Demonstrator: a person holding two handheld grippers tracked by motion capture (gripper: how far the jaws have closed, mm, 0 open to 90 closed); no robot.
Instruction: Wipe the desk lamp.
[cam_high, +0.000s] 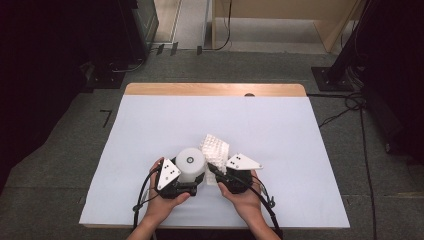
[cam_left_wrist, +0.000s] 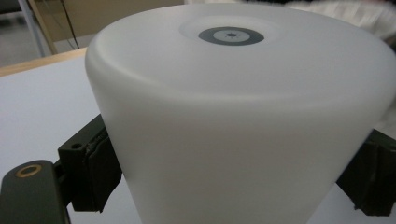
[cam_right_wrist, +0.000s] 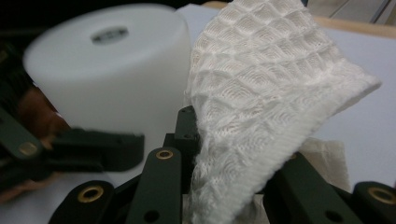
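One white cylinder (cam_high: 191, 164), one white waffle-weave cloth (cam_high: 215, 149), two grippers, one table (cam_high: 150, 125)

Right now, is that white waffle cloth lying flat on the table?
No, the white waffle cloth stands up off the table, pinched between the right gripper fingers.

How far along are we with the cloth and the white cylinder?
Done: left gripper clamps the white cylinder upright on the table; right gripper is shut on the waffle cloth. In hand: cloth raised beside the cylinder, contact unclear. Left, probably: wiping it.
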